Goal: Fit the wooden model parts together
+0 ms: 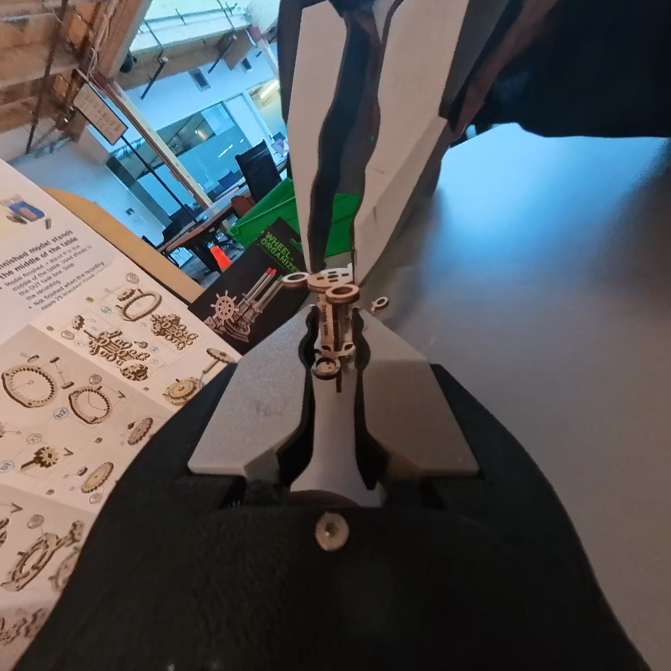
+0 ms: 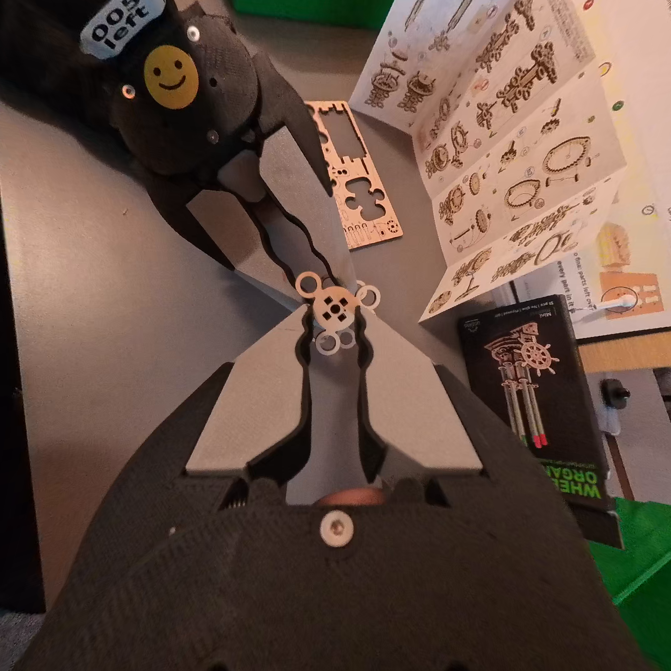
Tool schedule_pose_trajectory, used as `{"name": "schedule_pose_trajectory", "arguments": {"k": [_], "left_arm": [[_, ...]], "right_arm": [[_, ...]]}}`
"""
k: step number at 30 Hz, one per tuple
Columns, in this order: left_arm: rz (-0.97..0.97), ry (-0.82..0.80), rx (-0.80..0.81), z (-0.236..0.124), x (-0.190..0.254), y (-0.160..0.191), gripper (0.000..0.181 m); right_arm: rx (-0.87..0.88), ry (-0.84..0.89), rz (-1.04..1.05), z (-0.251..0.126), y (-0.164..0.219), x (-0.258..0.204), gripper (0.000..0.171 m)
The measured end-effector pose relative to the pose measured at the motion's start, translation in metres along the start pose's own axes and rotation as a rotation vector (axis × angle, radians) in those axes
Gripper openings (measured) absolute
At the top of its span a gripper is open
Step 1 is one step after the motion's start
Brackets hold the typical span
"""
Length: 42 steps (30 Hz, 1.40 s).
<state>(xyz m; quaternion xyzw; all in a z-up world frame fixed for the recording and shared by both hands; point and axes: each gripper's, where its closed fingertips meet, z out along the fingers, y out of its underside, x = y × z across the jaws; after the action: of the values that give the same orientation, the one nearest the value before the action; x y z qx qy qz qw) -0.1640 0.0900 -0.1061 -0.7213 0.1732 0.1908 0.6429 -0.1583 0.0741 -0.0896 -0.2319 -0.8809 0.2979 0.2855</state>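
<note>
Both hand-held grippers meet tip to tip over the grey tabletop (image 2: 90, 290), each pinching part of the same small wooden assembly. Left hand-held gripper (image 1: 332, 319) has its grey fingers (image 1: 268, 399) drawn narrow around an upright wooden piece (image 1: 332, 337), a slim laser-cut stem with a ring at its near end and another ring at its top. Right hand-held gripper (image 2: 332, 316) is likewise drawn close, gripping a round wooden disc (image 2: 334, 308) with square cut-outs and small ring-shaped lobes around its rim; in the left wrist view the same disc (image 1: 326, 281) sits flat across the top of the upright piece, touching it, with the right hand-held gripper (image 1: 332, 272) coming down from above. In the right wrist view the left hand-held gripper (image 2: 326, 281) reaches in from the upper left, its black body bearing a yellow smiley sticker (image 2: 170, 77).

Behind the grippers, flat on the tabletop, lies a wooden parts sheet (image 2: 357, 181) with most of its shapes already punched out. A folded instruction leaflet (image 2: 508, 152) with printed assembly drawings stands open to the right of it, and in the left wrist view it spreads along the left side (image 1: 90, 363). Just beside the leaflet is the black kit box (image 2: 526, 392), showing a ship's wheel picture. A green bin (image 1: 265, 218) stands beyond the box.
</note>
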Motion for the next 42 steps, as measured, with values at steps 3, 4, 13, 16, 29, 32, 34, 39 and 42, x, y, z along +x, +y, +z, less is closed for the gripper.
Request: {"name": "schedule_pose_trajectory", "arguments": {"k": [3,4,13,16,29,32,34,39,42], "left_arm": [[-0.067,-0.003,-0.004,0.000,-0.005,0.000,0.015],[-0.106,0.001,0.010,-0.001,-0.008,-0.002,0.015],[-0.475,0.250,0.114,-0.015,-0.010,-0.009,0.015],[-0.577,0.320,0.192,-0.022,-0.016,-0.016,0.015],[-0.693,0.547,0.309,-0.035,-0.002,-0.035,0.015],[-0.660,0.567,0.311,-0.037,0.004,-0.037,0.015],[-0.650,0.581,0.321,-0.039,0.006,-0.039,0.015],[-0.624,0.657,0.390,-0.051,0.013,-0.048,0.014],[-0.526,0.724,0.494,-0.068,0.023,-0.060,0.015]], "right_arm": [[-0.028,-0.044,-0.007,0.002,-0.003,0.005,0.018],[-0.020,-0.061,-0.001,0.001,-0.006,0.007,0.018],[0.077,-0.061,0.162,-0.006,0.008,0.039,0.018],[-0.050,-0.069,0.154,0.017,0.048,0.032,0.019],[-0.205,-0.101,0.068,0.047,0.102,0.012,0.020],[-0.222,-0.100,0.074,0.048,0.107,0.012,0.025],[-0.224,-0.099,0.076,0.048,0.108,0.012,0.029],[-0.104,-0.150,0.116,0.036,0.086,0.008,0.038],[0.162,-0.305,0.155,0.014,0.040,-0.012,0.041]]}}
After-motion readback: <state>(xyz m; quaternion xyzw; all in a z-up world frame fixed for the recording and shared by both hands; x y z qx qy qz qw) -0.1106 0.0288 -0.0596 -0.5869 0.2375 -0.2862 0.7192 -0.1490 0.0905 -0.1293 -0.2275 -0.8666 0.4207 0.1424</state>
